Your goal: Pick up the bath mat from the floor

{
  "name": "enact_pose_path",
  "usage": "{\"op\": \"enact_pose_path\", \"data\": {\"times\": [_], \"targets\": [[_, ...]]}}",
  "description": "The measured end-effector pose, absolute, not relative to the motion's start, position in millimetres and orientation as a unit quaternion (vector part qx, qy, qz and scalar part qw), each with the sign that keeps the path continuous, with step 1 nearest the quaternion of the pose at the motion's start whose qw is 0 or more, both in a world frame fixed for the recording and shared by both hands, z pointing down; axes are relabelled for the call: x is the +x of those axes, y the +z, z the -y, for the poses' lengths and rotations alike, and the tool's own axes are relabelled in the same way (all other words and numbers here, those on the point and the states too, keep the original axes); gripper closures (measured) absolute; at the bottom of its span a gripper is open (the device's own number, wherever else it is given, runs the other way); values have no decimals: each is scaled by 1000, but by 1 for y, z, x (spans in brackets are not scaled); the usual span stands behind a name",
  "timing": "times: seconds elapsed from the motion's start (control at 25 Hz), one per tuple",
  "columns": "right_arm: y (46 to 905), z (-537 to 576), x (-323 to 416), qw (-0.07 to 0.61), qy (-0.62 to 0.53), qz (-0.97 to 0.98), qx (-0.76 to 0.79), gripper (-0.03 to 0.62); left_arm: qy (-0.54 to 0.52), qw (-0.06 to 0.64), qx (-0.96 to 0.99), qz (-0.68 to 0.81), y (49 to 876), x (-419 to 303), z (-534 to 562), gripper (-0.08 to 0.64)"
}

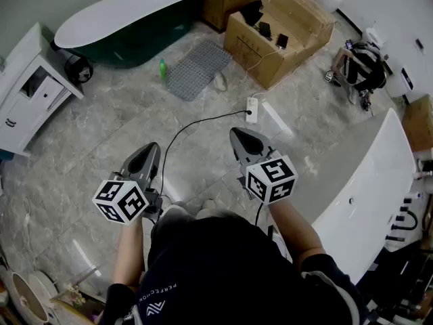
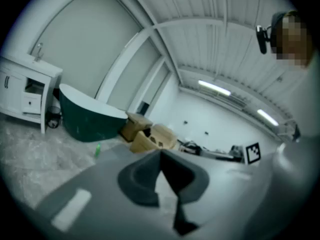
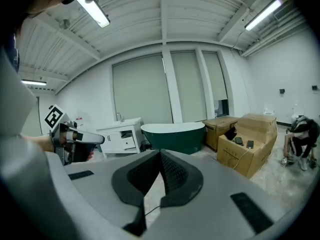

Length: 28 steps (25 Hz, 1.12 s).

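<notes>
Left gripper (image 1: pixel 151 152), right gripper (image 1: pixel 238 138): jaws closed together, nothing held, near the person.
Bath mat (image 1: pixel 199 69): grey, studded, flat on the floor, far ahead, well apart, between green bathtub (image 1: pixel 125 20) and cardboard box (image 1: pixel 281 34).
Handling: probably light, limp, rubbery; pinch its near corner.

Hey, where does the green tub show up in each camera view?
Head view: tub at top left.
Left gripper view: tub left of centre.
Right gripper view: tub near centre.
Shared landmark: cardboard boxes, just right of the tub in all three views.
</notes>
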State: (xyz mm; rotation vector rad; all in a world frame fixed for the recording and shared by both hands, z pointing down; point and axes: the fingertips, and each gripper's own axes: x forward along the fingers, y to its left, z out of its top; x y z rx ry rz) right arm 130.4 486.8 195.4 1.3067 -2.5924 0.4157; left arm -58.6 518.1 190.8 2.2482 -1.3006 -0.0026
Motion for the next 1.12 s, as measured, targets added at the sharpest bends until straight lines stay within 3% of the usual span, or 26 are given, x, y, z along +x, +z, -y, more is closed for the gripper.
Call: {"op": "enact_pose_path", "data": {"times": [0.24,0.48,1.12], "targets": [[198,-475,141,82,167,879,439,594,15,265,828,493,198,-51,-510,563],[208,-454,125,91,180,880,430,594,-17,311,823,474,204,-62,-487,564],[215,-341,62,113,206,876,421,594,-6,278,845,457,209,-116,-371,560]]}}
